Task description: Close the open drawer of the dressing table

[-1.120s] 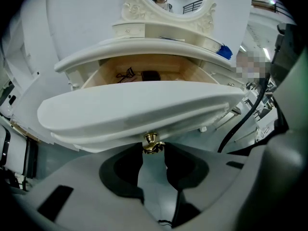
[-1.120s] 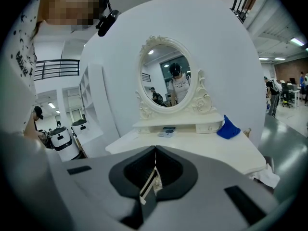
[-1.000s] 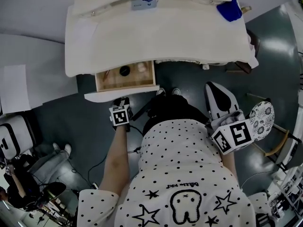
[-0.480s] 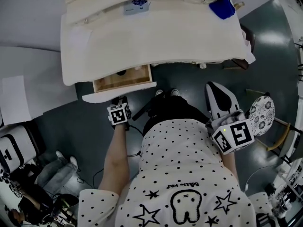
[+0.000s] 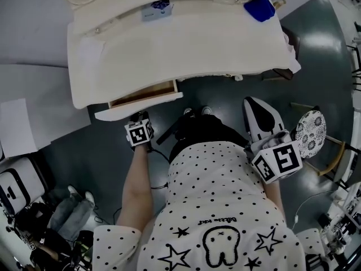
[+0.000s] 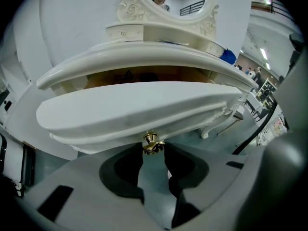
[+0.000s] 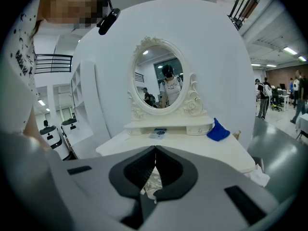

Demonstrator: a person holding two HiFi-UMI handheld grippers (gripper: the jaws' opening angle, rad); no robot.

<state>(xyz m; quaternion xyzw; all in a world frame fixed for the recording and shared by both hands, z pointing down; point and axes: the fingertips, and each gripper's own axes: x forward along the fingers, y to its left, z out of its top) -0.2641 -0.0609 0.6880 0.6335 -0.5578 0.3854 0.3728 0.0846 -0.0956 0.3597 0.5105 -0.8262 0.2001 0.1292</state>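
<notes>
The white dressing table [image 5: 180, 44] fills the top of the head view. Its left drawer [image 5: 144, 94] stands out a short way, with a sliver of wooden inside showing behind the white front panel [image 5: 138, 106]. My left gripper [image 5: 137, 117] is right at that front panel. In the left gripper view its jaws close round the small gold knob [image 6: 153, 142] under the front panel [image 6: 134, 112], and both tips of the left gripper [image 6: 154, 146] touch it. My right gripper [image 5: 253, 107] hangs at the person's right side, away from the table. In its own view the right gripper [image 7: 155, 150] is shut with nothing held.
A blue cloth [image 5: 259, 9] and a small card [image 5: 153, 11] lie on the table top, below an oval mirror [image 7: 161, 83]. A patterned stool [image 5: 311, 133] stands to the right. White machines [image 5: 17, 179] and cables crowd the floor at the lower left.
The drawer has slid further in under the table top, hiding the things inside it. My left gripper moved with it toward the table. The right gripper stayed put.
</notes>
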